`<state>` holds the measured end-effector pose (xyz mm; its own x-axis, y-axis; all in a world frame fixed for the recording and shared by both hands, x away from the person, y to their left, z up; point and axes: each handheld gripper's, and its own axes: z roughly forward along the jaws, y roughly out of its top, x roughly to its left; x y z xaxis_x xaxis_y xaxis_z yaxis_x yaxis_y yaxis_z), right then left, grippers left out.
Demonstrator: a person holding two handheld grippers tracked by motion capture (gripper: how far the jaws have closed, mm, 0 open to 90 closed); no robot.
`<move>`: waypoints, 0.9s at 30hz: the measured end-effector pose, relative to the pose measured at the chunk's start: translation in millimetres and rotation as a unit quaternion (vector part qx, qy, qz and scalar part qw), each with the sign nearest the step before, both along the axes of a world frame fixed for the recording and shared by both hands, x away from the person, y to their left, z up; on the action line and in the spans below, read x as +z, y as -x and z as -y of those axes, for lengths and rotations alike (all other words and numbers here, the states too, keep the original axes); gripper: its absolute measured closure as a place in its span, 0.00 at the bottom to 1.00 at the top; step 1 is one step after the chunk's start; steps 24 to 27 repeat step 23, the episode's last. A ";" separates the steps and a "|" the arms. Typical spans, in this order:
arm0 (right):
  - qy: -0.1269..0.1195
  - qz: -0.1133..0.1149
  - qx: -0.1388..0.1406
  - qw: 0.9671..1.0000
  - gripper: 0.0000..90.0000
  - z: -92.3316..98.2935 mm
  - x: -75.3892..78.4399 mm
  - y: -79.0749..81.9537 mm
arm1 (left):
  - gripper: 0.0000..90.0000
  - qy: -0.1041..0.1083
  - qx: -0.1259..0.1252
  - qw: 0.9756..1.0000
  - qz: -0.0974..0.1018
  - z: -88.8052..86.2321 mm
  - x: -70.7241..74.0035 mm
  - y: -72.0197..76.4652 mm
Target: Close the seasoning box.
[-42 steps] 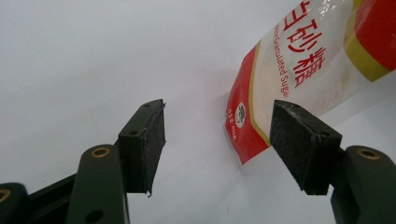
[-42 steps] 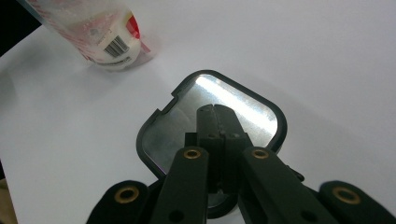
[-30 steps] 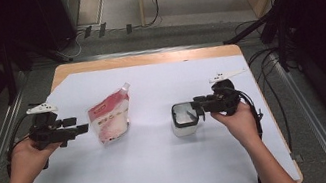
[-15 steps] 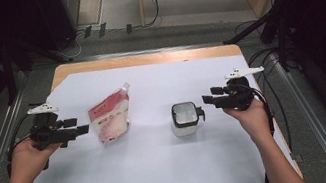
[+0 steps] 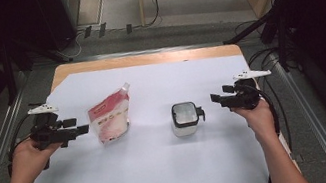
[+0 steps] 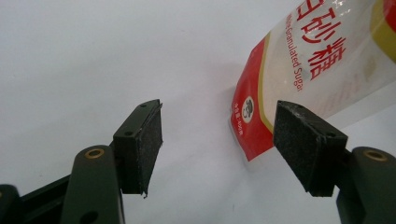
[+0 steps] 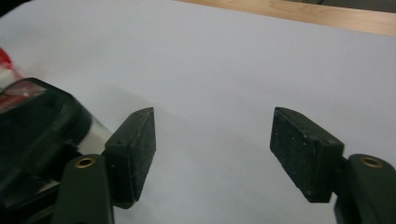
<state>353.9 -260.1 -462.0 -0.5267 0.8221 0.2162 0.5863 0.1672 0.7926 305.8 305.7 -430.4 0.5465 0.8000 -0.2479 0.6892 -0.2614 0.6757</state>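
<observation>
White paper covers the wooden table (image 5: 145, 59), with grey floor, loose cables and dark equipment stands beyond its far edge. At the right gripper (image 5: 217, 98) the fingers stand well apart with nothing between them — bare paper in the gap in the right gripper view, where the jaws have just been opening. Just to the side of that gripper sits the small clear container (image 5: 185, 118), upright on the paper with its dark latched lid on top, apart from the pads; from how it stands, it looks set down and let go, the gripper drawn clear so the lid and latch face up and are easy to reach. The left gripper (image 5: 81, 130) also has its fingers spread wide and holds nothing: in the left gripper view its pads (image 6: 150, 140) frame empty paper, with the lower corner of the sugar pouch (image 6: 299, 79) just ahead of the far pad and not touched. That red-and-white pouch (image 5: 111, 118) lies tilted on the paper between the left gripper and the container, its top corner pointing away from the person. With the left jaws level and aimed at the pouch's near edge, the likely aim is a grip on it — probably to bring sugar to the container.
</observation>
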 end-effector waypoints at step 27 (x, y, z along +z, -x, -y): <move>0.043 -0.005 -0.012 0.999 0.26 2.6 -23.4 -5.7 | 0.28 -0.012 0.036 0.999 -0.017 -5.8 -19.4 -10.6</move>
